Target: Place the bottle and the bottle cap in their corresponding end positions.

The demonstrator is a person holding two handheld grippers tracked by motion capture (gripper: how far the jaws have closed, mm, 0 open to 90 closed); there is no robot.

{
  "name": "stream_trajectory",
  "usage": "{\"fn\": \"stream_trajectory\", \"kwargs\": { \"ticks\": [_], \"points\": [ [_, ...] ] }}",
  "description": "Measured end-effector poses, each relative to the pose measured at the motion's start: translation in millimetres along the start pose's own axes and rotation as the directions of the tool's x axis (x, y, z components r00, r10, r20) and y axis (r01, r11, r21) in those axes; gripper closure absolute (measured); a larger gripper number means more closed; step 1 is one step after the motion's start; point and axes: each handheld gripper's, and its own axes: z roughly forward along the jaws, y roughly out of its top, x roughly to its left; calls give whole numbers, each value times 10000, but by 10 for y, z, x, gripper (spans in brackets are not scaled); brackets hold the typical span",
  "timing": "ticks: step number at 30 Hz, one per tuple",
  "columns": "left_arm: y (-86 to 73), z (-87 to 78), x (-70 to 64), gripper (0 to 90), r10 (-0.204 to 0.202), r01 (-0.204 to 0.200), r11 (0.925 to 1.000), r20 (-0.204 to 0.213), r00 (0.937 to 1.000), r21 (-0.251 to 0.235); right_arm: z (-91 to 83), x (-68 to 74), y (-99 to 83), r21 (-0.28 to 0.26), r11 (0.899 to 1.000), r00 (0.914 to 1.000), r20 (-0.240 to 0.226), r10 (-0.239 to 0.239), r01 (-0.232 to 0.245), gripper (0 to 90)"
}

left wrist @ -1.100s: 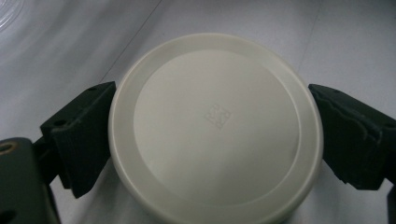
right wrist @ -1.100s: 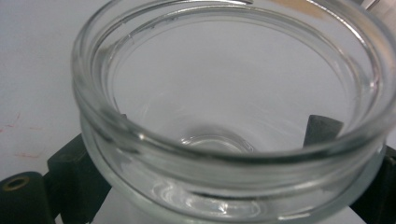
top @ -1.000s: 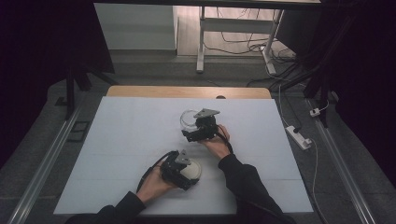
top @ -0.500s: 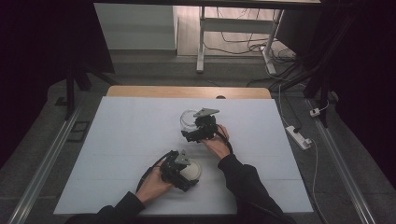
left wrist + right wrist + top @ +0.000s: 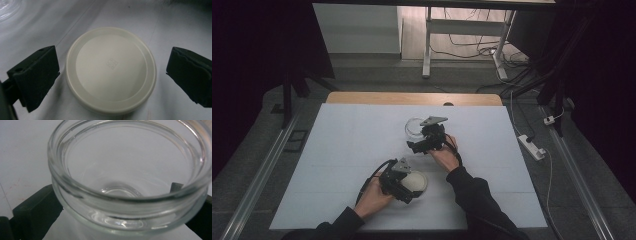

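Left tongs spread around lid, right tongs flanking jar

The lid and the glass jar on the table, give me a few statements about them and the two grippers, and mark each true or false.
1. The cream lid lies flat between the left gripper's open jaws. True.
2. The glass jar is full of liquid. False: it looks empty.
3. The right gripper's jaws flank the jar. True.
4. The lid sits on the jar. False: they stand apart on the white table.
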Motion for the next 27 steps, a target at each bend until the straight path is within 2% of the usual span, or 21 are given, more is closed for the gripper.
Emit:
{"fn": "stream_trajectory", "kwargs": {
  "ticks": [10, 17, 27],
  "points": [
    [-8, -137, 6, 0, -364, 371, 9989, 260, 9990, -281, -125, 54, -46, -318, 9995, 9997, 238, 68, -61, 0],
    [-35, -221, 27, 0, -439, 452, 9984, 402, 9982, -329, -196, 94, -93, -359, 9993, 9996, 282, 65, -55, 0],
    [-89, -332, 59, 0, -424, 462, 9981, 907, 9950, -403, -309, 177, -150, -197, 9998, 9999, 142, 4, -1, 0]
  ]
}}
